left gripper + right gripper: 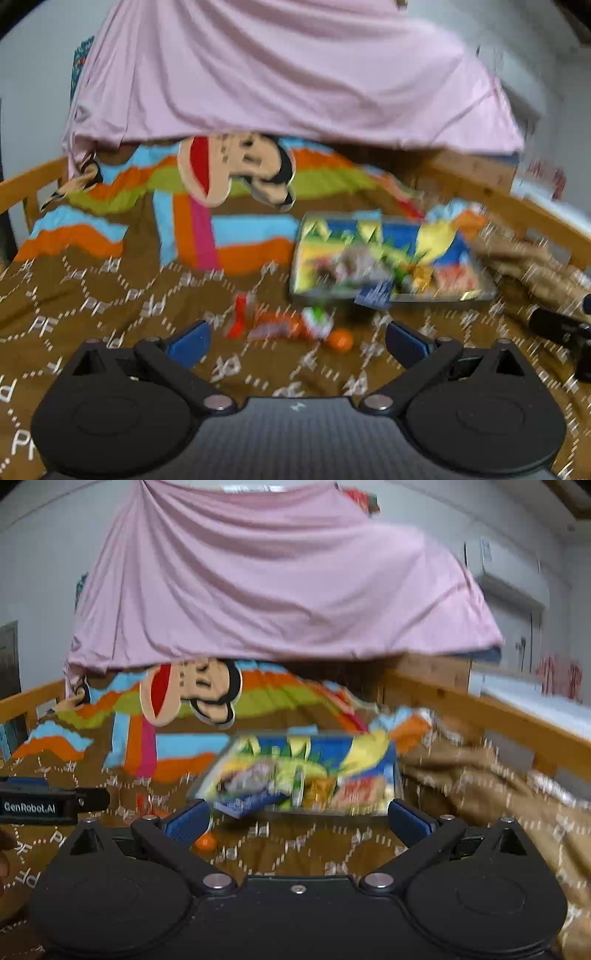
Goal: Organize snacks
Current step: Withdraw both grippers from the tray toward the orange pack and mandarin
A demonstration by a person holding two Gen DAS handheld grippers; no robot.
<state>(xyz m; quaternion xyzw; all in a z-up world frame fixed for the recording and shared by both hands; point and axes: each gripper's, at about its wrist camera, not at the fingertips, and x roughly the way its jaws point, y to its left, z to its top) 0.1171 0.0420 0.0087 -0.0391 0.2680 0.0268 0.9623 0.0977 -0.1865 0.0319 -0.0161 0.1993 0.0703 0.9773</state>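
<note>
A colourful tray (pixel 384 229) holding several snack packets lies on the brown patterned blanket (pixel 110 295); it also shows in the right wrist view (pixel 332 746). A dark blue packet (pixel 375 295) hangs over the tray's front edge, also seen in the right wrist view (pixel 251 805). Loose snacks lie in front of the tray: a red-orange packet (pixel 273 325), a green-white one (pixel 317 321) and a small orange ball (pixel 340 339), which also shows in the right wrist view (pixel 205 842). My left gripper (pixel 297 341) is open and empty just short of them. My right gripper (pixel 299 821) is open and empty before the tray.
A pink sheet (pixel 280 74) hangs over the back of the bed. Wooden bed rails (pixel 498 716) run along both sides. A monkey cartoon print (pixel 236 166) marks the striped bedding. Rumpled blanket folds (pixel 480 786) rise at the right. The views are motion-blurred.
</note>
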